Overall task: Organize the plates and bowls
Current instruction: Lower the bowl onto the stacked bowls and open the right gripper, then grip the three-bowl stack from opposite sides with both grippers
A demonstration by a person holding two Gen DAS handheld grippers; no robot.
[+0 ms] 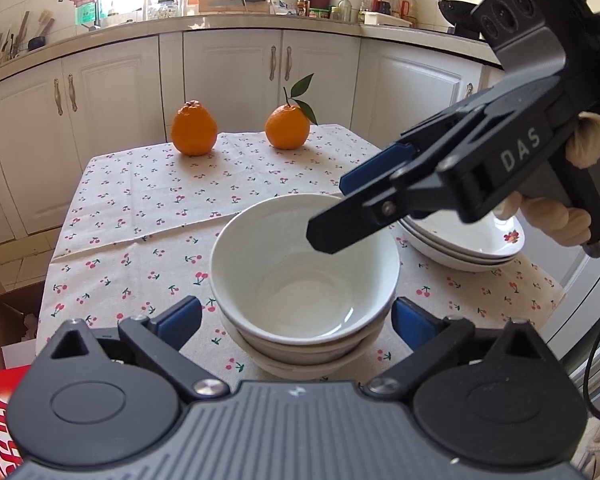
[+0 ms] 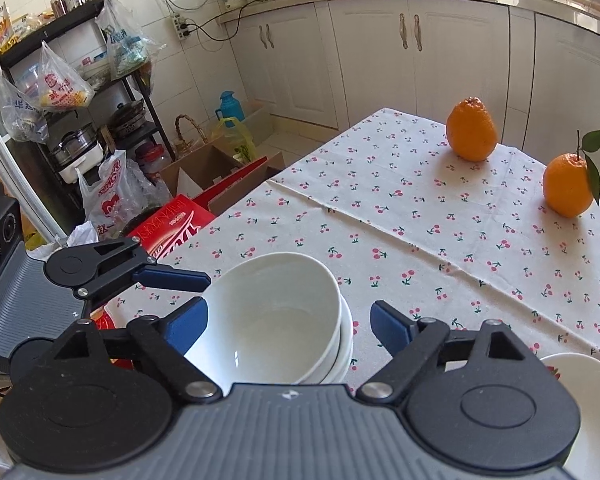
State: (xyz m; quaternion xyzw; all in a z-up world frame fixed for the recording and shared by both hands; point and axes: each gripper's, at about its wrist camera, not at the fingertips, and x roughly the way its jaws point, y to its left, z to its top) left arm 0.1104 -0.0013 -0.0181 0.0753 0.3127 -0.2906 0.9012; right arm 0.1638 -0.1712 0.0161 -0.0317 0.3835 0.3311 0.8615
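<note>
A stack of white bowls point(image 1: 304, 280) stands on the cherry-print tablecloth point(image 1: 140, 216). My left gripper point(image 1: 296, 322) is open, with one blue pad on each side of the stack's near side and not pressing it. My right gripper point(image 1: 342, 208) comes in from the right, open, with its jaws either side of the top bowl's far rim. In the right wrist view the bowls point(image 2: 272, 320) sit between the open right gripper point(image 2: 290, 325). One left-gripper finger point(image 2: 172, 277) shows beside them. A stack of white plates point(image 1: 468, 250) lies to the right of the bowls.
Two oranges point(image 1: 194, 128) point(image 1: 287, 126) stand at the table's far edge. White cabinets run behind. Left of the table are cardboard boxes point(image 2: 204, 168), a red carton point(image 2: 172, 224), bags and a laden shelf rack point(image 2: 72, 92). A gloved hand point(image 1: 556, 216) holds the right gripper.
</note>
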